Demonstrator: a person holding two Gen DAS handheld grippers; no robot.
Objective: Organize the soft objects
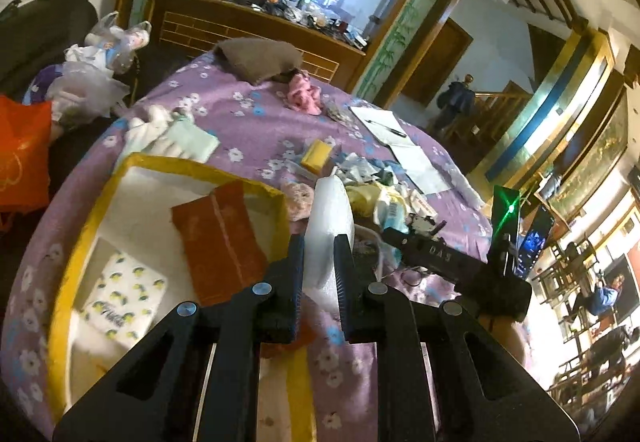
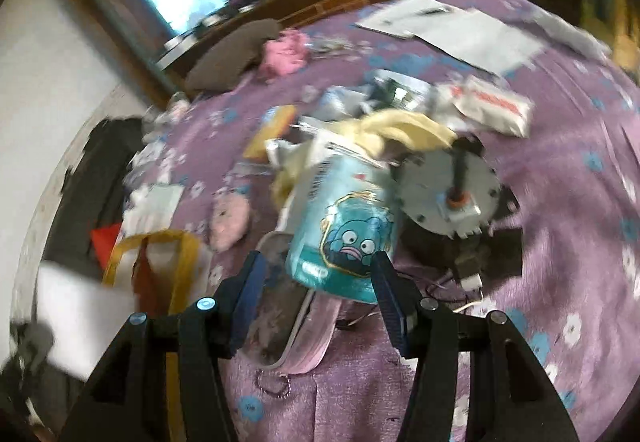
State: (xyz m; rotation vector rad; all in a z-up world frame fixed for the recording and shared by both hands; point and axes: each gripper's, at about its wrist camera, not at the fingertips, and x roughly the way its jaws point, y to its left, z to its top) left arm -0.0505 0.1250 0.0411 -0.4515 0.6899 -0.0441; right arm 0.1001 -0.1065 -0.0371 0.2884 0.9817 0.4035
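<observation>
The left gripper [image 1: 318, 242] has its two black fingers drawn in narrow on one white foam piece [image 1: 329, 226], which stands up between the pads and is pinched at both sides. It is held above the purple flowered bedspread [image 1: 256, 121], just beside the right wall of one yellow-rimmed white box [image 1: 100, 197]. Two things lie inside that box — one red-brown cloth [image 1: 218, 238] leaning against the far wall, and one tissue pack with a lemon print [image 1: 124, 298] lying flat near the left wall.

The right gripper [image 2: 318, 274] stands wide, its blue-padded fingers either side of one teal tissue pack with a cartoon face [image 2: 346, 230]. The right pad sits at the pack's edge, the left pad is clear of it; the view is blurred, so whether the pack is gripped cannot be told. One pale yellow cloth [image 2: 400, 129] lies draped just behind the pack, and one round grey disc with a black shaft [image 2: 450, 189] lies touching its right side.

Further back on the bedspread are one pink fluffy cloth [image 1: 304, 91], one brown cushion [image 1: 258, 57], one yellow sponge block [image 1: 316, 155] and one pale green folded cloth [image 1: 188, 139]. Some white paper sheets [image 1: 384, 125] lie near the far right edge — the topmost bears one black pen [image 1: 386, 127].
</observation>
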